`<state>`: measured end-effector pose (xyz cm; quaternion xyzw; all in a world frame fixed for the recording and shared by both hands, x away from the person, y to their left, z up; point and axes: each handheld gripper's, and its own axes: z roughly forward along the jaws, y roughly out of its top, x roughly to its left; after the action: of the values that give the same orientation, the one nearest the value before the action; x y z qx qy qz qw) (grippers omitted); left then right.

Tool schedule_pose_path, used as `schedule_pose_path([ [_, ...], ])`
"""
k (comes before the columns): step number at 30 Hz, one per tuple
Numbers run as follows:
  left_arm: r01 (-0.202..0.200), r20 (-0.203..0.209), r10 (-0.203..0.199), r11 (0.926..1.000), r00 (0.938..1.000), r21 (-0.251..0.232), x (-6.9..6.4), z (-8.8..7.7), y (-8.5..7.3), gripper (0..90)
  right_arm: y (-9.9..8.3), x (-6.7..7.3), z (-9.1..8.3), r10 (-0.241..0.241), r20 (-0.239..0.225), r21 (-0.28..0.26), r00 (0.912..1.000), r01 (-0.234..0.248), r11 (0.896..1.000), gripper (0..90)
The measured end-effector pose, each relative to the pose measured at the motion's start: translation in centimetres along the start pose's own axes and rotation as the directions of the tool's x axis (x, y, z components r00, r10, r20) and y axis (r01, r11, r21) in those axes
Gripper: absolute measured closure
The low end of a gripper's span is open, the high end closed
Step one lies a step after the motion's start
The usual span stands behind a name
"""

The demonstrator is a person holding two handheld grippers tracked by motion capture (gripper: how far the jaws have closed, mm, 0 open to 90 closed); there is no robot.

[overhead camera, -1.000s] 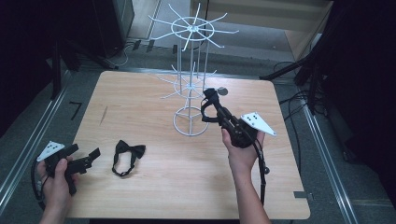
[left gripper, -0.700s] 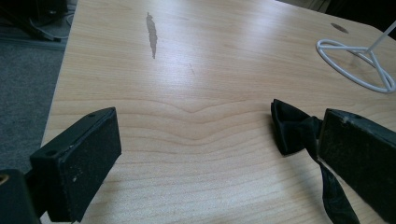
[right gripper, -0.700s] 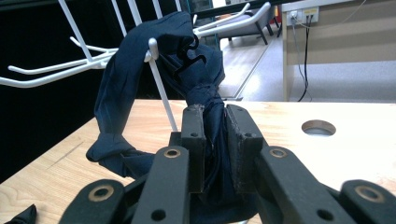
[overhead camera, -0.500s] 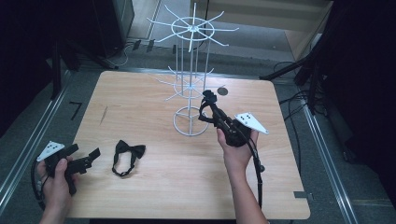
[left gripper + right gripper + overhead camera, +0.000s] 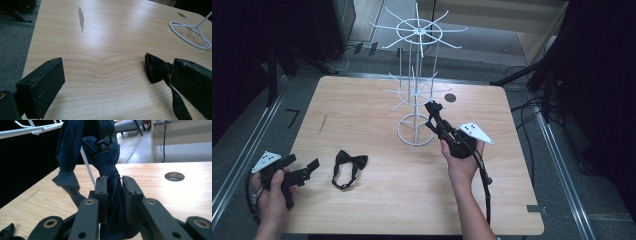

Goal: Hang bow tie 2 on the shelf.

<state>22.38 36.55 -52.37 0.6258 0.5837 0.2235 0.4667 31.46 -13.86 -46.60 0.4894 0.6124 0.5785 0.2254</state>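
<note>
A white wire rack (image 5: pixel 416 90) stands at the table's far middle. My right gripper (image 5: pixel 432 112) reaches up to its right side with a dark blue bow tie (image 5: pixel 107 162) between its jaws. The tie's loop hangs over a rack arm (image 5: pixel 30 131). These jaws have just been opening, though the pads still lie against the cloth. A black bow tie (image 5: pixel 349 162) lies flat on the wood at the near left. My left gripper (image 5: pixel 304 162) rests beside it, open and with nothing between its jaws (image 5: pixel 117 82), and the tie (image 5: pixel 157 71) sits just past the right jaw.
The rack's ring base (image 5: pixel 414 131) sits on the wooden table (image 5: pixel 377 210), with a round hole (image 5: pixel 450 98) behind it. Cables and dark stands crowd the floor to the right. A cable trails from the right gripper along the forearm.
The right gripper has sunk a little beside the rack with the blue tie still between its jaws. The left hand and the black tie have not moved.
</note>
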Motion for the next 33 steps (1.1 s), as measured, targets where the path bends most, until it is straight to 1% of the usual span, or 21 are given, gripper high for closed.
schedule_pose_path([
  [5,0.001,0.001,-0.001,1.0000,1.0000,0.000,0.0,0.0,0.0,0.2,0.1,-0.1,-0.3,-0.001,-0.003,0.000,1.0000,0.001,1.000,70.9],
  [9,0.000,0.002,0.000,1.0000,1.0000,0.001,0.0,0.0,0.0,0.2,-0.2,-0.4,-0.7,0.021,-0.010,-0.008,0.9997,-0.021,1.000,68.8],
  [18,-0.002,0.000,0.002,1.0000,1.0000,0.003,0.0,0.0,0.0,0.2,-0.4,-0.6,-0.9,0.013,-0.016,-0.002,0.9998,-0.013,1.000,66.7],
  [22,-0.002,0.000,0.002,1.0000,1.0000,0.003,0.0,0.0,0.0,0.1,-0.4,-0.4,-0.6,0.006,-0.014,0.002,0.9999,-0.006,1.000,68.5],
  [25,-0.002,0.000,0.002,1.0000,1.0000,0.004,0.0,0.0,0.0,0.2,-0.4,0.2,0.1,-0.003,-0.012,0.008,0.9999,0.003,1.000,70.0],
  [26,-0.002,0.000,0.002,1.0000,1.0000,0.004,0.0,0.0,0.0,0.2,-0.4,0.2,0.1,-0.003,-0.012,0.008,0.9999,0.003,1.000,70.0],
  [27,-0.002,0.001,0.002,1.0000,1.0000,0.004,0.0,0.0,0.0,0.2,-0.5,0.4,0.6,-0.004,-0.012,0.011,0.9999,0.004,1.000,70.3],
  [29,-0.001,0.001,0.001,1.0000,1.0000,0.003,0.0,0.0,0.0,0.2,-0.6,0.5,0.8,-0.008,-0.012,0.013,0.9999,0.008,1.000,70.3],
  [33,0.003,0.004,-0.003,1.0000,1.0000,0.002,0.0,0.0,0.0,0.2,-0.9,0.8,1.2,-0.001,-0.012,0.018,0.9999,0.001,1.000,69.7],
])
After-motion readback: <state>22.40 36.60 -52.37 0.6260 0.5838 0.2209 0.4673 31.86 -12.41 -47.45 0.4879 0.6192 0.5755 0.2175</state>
